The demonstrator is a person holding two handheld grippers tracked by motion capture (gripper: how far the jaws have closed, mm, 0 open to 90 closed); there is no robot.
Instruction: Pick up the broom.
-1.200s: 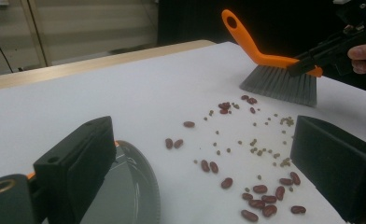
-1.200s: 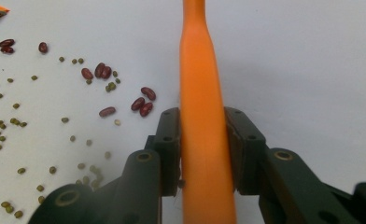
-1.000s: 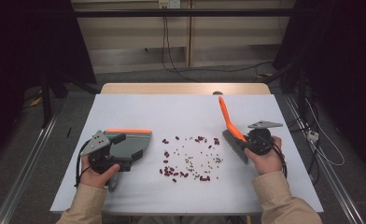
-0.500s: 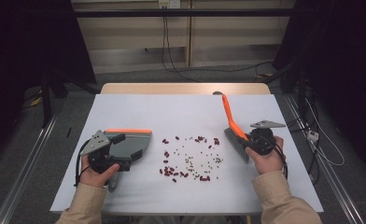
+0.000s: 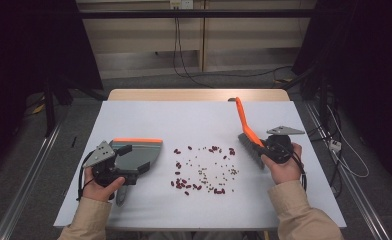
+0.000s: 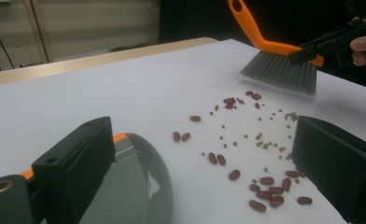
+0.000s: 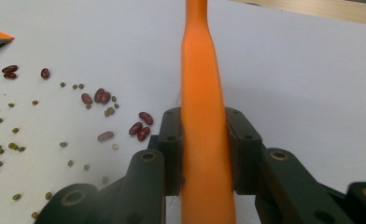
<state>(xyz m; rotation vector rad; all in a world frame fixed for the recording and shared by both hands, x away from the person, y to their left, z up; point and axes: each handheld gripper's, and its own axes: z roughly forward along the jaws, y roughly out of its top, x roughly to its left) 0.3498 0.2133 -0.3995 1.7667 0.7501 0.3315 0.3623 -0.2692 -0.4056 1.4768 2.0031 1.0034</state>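
My right gripper [image 5: 258, 145] clamps orange-handled grey brush [image 5: 246, 137], bristles beside scattered beans [image 5: 204, 170], ready to sweep; my left gripper [image 5: 129, 167] grips grey orange-edged dustpan [image 5: 136, 152] flat on table [image 5: 184, 115] to catch.

Scattered beans [image 5: 204, 170] lie at the middle of the desk [image 5: 194, 115]. The dustpan [image 5: 136, 155] rests on the desk to their left, held by the left tool [image 5: 126, 172]. The brush [image 5: 248, 136] stands to their right in the right tool [image 7: 203, 154], bristles just beside the nearest beans.

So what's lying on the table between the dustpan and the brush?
In the high view, scattered red beans and small green beans lie on the white table between the dustpan and the brush.
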